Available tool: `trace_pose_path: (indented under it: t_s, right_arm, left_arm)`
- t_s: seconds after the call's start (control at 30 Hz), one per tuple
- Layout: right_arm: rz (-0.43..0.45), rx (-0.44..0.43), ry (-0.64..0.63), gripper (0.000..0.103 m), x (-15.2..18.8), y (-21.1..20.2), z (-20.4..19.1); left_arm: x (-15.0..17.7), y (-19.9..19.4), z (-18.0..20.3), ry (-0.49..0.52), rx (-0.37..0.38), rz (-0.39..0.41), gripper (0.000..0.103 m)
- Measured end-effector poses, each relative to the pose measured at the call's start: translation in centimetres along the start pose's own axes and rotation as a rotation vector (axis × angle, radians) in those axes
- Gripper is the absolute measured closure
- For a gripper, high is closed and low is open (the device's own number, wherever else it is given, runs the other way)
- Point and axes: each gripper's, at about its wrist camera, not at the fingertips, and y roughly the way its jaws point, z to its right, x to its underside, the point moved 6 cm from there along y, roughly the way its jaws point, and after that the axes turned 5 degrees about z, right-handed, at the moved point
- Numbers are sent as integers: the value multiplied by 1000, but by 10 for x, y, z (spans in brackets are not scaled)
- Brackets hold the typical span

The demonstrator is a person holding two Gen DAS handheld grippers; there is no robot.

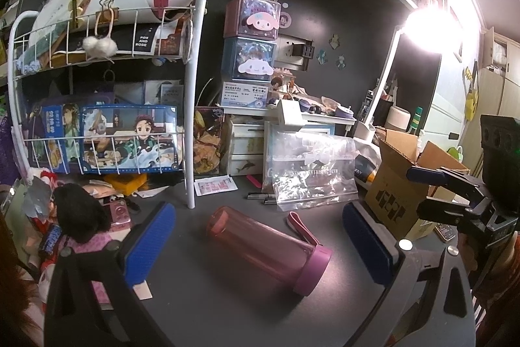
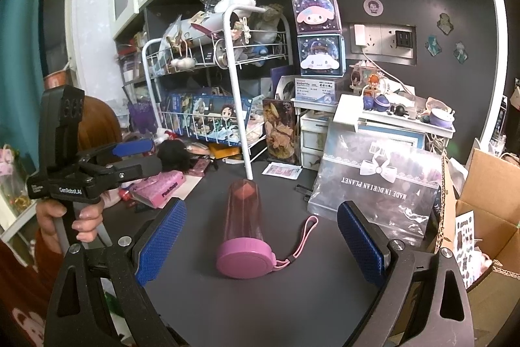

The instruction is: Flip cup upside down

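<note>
A translucent pink cup (image 1: pixel 260 241) with a purple lid and a pink strap lies on its side on the dark desk (image 1: pixel 227 308). In the left wrist view its lid points to the lower right. My left gripper (image 1: pixel 260 246) is open, blue pads on either side of the cup, not touching it. In the right wrist view the cup (image 2: pixel 244 217) lies with its lid toward the camera. My right gripper (image 2: pixel 260 246) is open and empty, its pads flanking the lid end with a gap. The left gripper also shows at the left of the right wrist view (image 2: pixel 143 156), and the right gripper at the right of the left wrist view (image 1: pixel 422 189).
A white wire rack (image 1: pixel 191 119) with boxes stands behind the cup on the left. A clear plastic bag (image 1: pixel 312 168) and a cardboard box (image 1: pixel 403 191) stand behind on the right. Pink items and a black plush (image 1: pixel 78 213) crowd the left side. A lamp (image 1: pixel 429 25) glares at the right.
</note>
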Motion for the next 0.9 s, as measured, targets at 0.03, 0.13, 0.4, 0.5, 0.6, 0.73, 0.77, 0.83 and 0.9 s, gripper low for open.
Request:
trace_pose_path:
  t_s: [0.03, 0.13, 0.4, 0.5, 0.6, 0.73, 0.77, 0.83, 0.9]
  right_arm:
    - [-3, -1, 1, 9, 0, -1, -1]
    - [-17, 2, -7, 9, 1, 1, -3]
    - [-78, 25, -25, 9, 1, 19, -4]
    - [-140, 35, -33, 9, 2, 42, -3]
    - [-228, -11, -25, 9, 6, 77, -5]
    - [-366, -69, -37, 9, 19, 132, -13]
    - [-406, -78, -46, 9, 24, 146, -15]
    - [-488, -99, -48, 10, 33, 170, -18]
    - [-550, -108, -49, 18, 42, 189, -19]
  left_arm:
    - [0, 0, 0, 0, 0, 0, 1]
    - [0, -1, -1, -8, 5, 4, 1]
    - [1, 5, -16, -27, 33, -6, 1]
    - [4, 10, -24, -40, 26, -10, 1]
    - [8, 15, -34, -57, 13, -20, 1]
    - [19, 23, -50, -77, -27, -45, 1]
    - [22, 24, -54, -82, -38, -51, 1]
    - [28, 27, -64, -97, -53, -63, 1]
    - [31, 28, -73, -111, -61, -69, 1]
